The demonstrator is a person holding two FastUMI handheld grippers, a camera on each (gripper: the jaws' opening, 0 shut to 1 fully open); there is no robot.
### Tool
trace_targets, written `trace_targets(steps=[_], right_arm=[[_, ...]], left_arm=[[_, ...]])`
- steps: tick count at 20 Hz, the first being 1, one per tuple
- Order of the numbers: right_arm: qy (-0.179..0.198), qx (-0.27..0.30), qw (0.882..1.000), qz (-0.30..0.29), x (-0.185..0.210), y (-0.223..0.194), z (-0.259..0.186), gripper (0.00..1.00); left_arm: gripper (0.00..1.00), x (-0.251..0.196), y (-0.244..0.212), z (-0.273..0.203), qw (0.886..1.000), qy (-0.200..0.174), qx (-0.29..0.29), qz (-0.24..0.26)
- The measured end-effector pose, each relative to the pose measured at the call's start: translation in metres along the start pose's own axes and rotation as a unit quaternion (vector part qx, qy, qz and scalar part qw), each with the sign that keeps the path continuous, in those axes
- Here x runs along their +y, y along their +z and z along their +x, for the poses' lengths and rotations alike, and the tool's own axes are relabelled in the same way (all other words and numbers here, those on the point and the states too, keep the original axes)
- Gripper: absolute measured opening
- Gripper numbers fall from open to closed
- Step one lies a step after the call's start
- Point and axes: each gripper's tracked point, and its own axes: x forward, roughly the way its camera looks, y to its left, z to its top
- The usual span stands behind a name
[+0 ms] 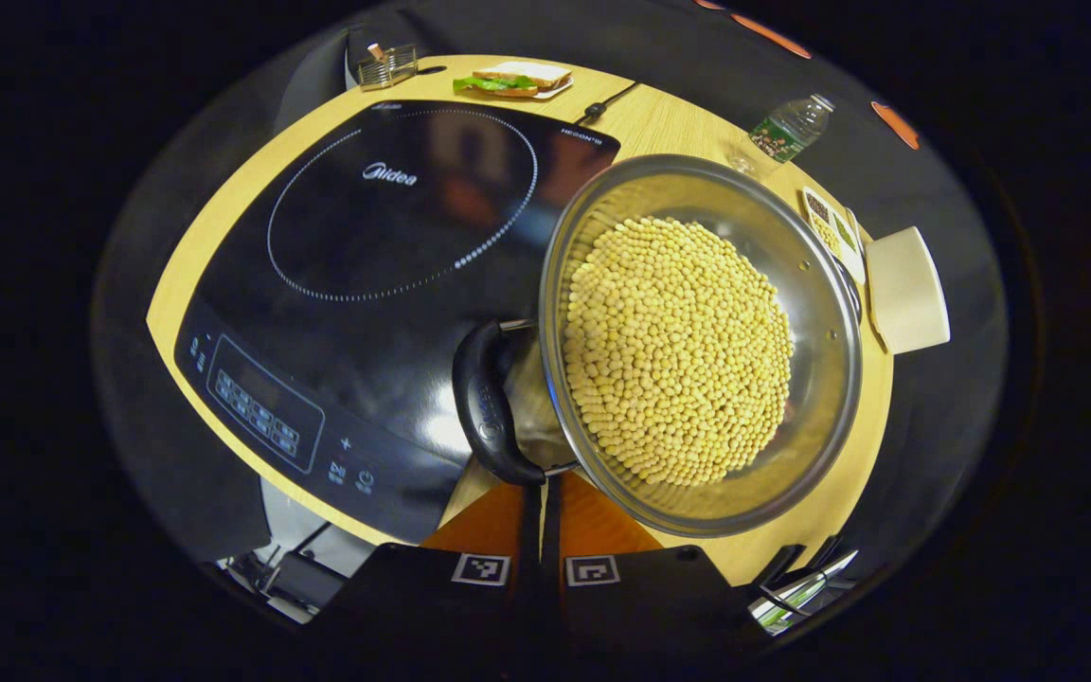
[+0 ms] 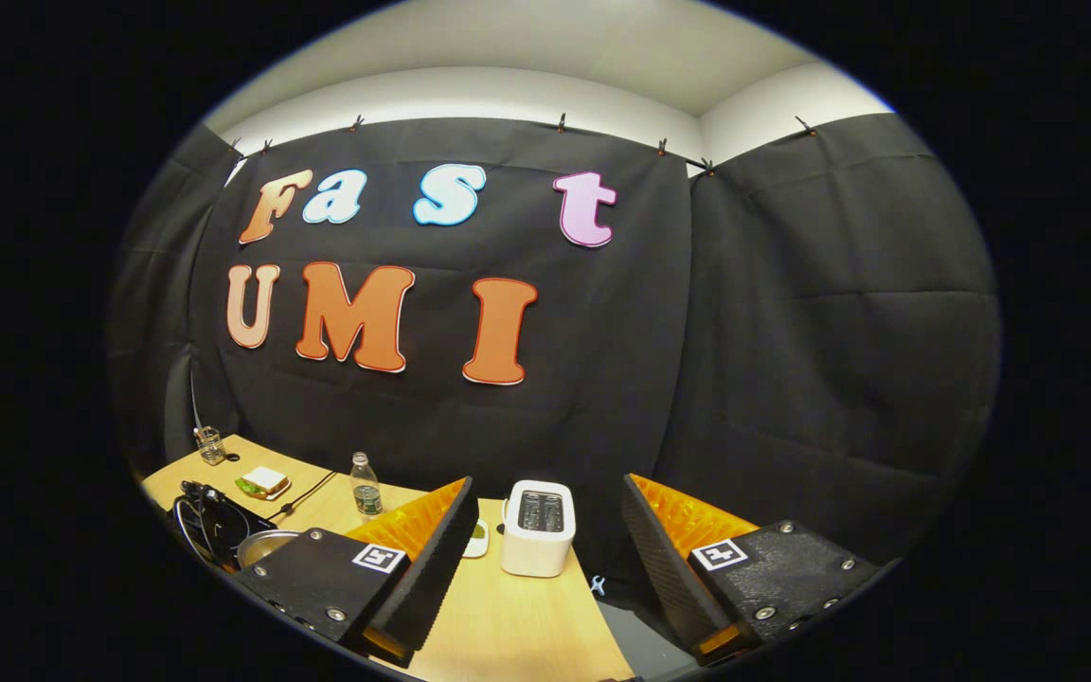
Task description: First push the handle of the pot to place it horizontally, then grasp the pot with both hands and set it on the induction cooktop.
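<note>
A steel pot [image 1: 796, 256] heaped with yellow soybeans [image 1: 678, 350] sits on the wooden table just right of the black induction cooktop [image 1: 384, 256]. Its black loop handle [image 1: 484, 407] juts toward me over the cooktop's edge. My left gripper [image 1: 544, 488] is shut, with the fingertips right at the handle's lower end; I cannot tell whether they touch it. My right gripper [image 2: 545, 559] hangs open in the air, facing the booth wall, with nothing between its fingers. The pot's rim [image 2: 266, 545] and the cooktop [image 2: 214, 526] appear low at the left of the right gripper view.
A white toaster [image 2: 538, 527] stands at the table's far edge, with a small seasoning dish [image 1: 830, 227] beside it. A water bottle [image 1: 792, 128], a sandwich on a plate [image 1: 517, 80] and a small wire holder [image 1: 386, 66] line the back. A cable [image 1: 607, 102] runs from the cooktop.
</note>
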Motion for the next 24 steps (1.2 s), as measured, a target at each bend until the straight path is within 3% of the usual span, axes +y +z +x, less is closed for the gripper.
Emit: trace_targets(steps=[6, 14, 15, 16, 24], right_arm=[[0.022, 0.029, 0.999, -0.001, 0.034, -0.017, 0.012, 0.97], [0.064, 0.083, 0.994, -0.011, 0.085, -0.05, 0.025, 0.94], [0.069, 0.089, 0.994, -0.012, 0.09, -0.055, 0.027, 0.95], [0.074, 0.096, 0.993, -0.013, 0.096, -0.059, 0.029, 0.95], [0.099, 0.161, 0.982, -0.011, 0.141, -0.104, 0.043, 0.94]], left_arm=[[0.08, -0.002, 0.043, -0.006, 0.997, 0.009, -0.059, 0.043], [0.08, -0.013, 0.087, 0.002, 0.989, -0.019, -0.104, 0.107], [0.14, -0.017, 0.093, 0.005, 0.987, -0.022, -0.109, 0.116], [0.08, -0.02, 0.099, 0.006, 0.985, -0.025, -0.113, 0.125], [0.08, -0.043, 0.136, 0.019, 0.969, -0.056, -0.141, 0.197]])
